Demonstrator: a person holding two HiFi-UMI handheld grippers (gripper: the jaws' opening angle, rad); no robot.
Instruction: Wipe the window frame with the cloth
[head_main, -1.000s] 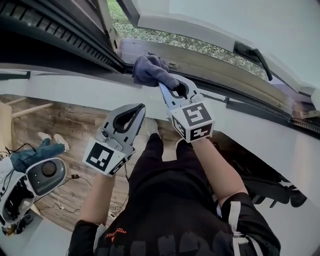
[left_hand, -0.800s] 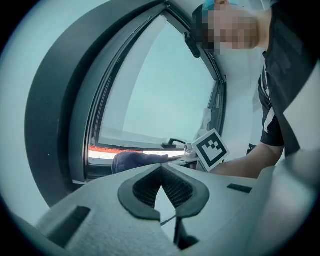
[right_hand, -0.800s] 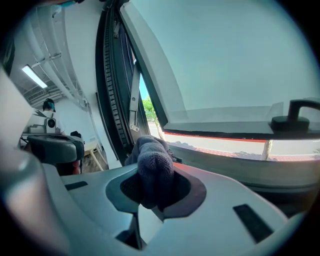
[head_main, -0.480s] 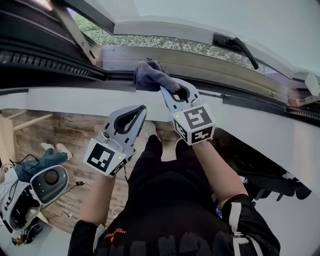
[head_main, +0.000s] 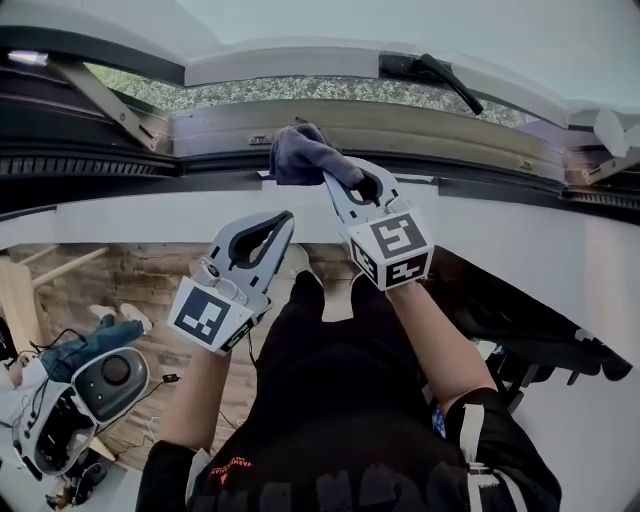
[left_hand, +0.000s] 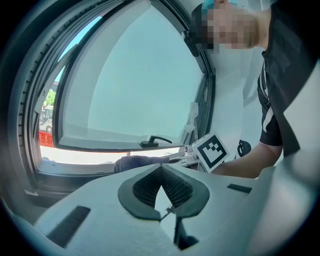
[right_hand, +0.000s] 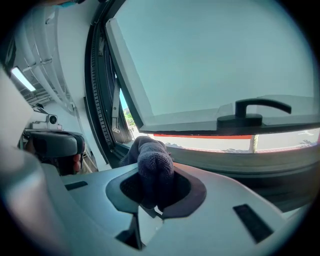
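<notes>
Window frame (head_main: 430, 125) across the top of the head view, lower rail running left to right, sash tilted open above it. Below, right gripper (head_main: 338, 178) raised to the rail, jaws clamped on the cloth. Left gripper (head_main: 286, 216) lower and just beside it, short of the rail, jaws closed together on nothing. Dark blue cloth (head_main: 300, 152) bunched into a lump, long axis in line with the right jaws, pointing away from the person and toward the frame's left corner, far end lying against the rail left of its middle. Dark handle (head_main: 432, 68) on the sash's bottom edge, well apart from the cloth.
</notes>
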